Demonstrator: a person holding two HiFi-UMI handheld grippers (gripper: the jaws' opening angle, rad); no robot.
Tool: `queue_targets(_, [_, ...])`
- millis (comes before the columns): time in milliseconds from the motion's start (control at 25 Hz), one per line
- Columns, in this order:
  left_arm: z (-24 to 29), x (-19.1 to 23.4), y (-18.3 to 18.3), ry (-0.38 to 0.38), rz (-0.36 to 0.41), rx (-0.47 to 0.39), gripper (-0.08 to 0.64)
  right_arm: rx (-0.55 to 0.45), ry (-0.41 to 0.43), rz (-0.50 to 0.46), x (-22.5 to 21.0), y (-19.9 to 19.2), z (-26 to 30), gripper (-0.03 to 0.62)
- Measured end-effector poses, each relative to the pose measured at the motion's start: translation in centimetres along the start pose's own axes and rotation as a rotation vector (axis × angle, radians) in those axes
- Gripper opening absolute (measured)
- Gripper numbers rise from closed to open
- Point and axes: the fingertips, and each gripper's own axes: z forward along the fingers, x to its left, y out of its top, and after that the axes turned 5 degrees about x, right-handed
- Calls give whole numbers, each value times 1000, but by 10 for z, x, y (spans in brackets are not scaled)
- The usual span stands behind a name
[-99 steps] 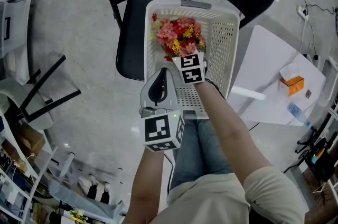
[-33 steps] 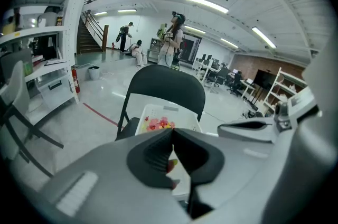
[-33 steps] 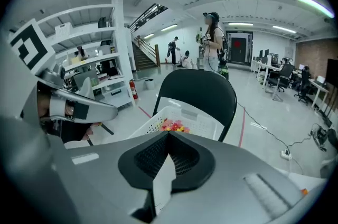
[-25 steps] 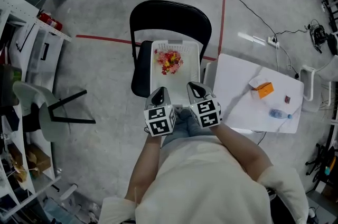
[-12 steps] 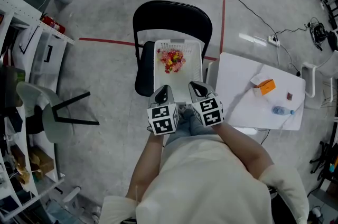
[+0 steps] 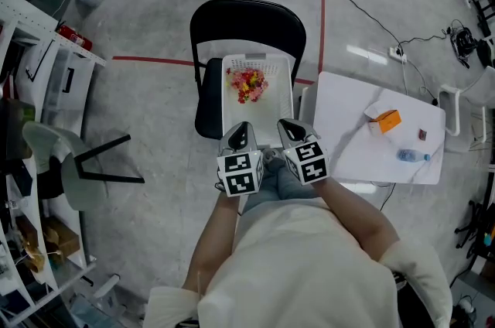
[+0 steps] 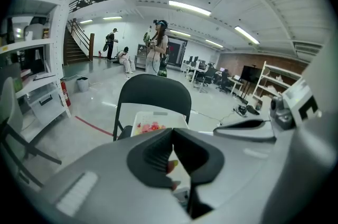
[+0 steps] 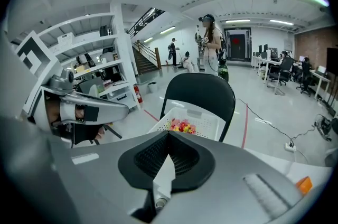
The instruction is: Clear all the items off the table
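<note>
Orange box, clear bottle and a small dark item, too small to identify, sit on the white desk at the right of the head view. All three are toward its far right side, near each other but not touching. The bottle looks to be lying down.

Flower bunch, red, pink and yellow, lies in the white basket at its far end. The basket sits on the seat of a black folding chair just left of the desk, so that one counts as cleared.

Left hand-held gripper and right hand-held gripper hang side by side over the near end of the basket, both pointing forward and down. Each gripper view shows the jaw tips pressed together with nothing between them, so both are closed and empty. The right gripper view has the orange box at its lower right edge.

Step, as I read it: between items, one drop-off done and three things left on the desk.

Next move likely calls for a turn to the right toward the desk, opening the right jaws and closing them on the orange box, the nearest and easiest pick. The bottle may roll if nudged.
</note>
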Motion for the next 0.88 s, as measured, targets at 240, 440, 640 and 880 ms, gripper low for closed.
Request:
queue_targets(240, [0, -10, -4, -14, 26, 8, 9, -12, 0, 36, -8, -2, -6, -3])
queue_targets(440, [5, -27, -7, -41, 61, 19, 9, -15, -26, 71, -23, -10, -15, -3])
queue_targets(640, [16, -53, -5, -57, 83, 19, 9, -25, -50, 92, -49, -22, -30, -3])
queue_targets(880, [24, -93, -1, -55, 78, 13, 9, -36, -57, 105, -87, -35, -55, -3])
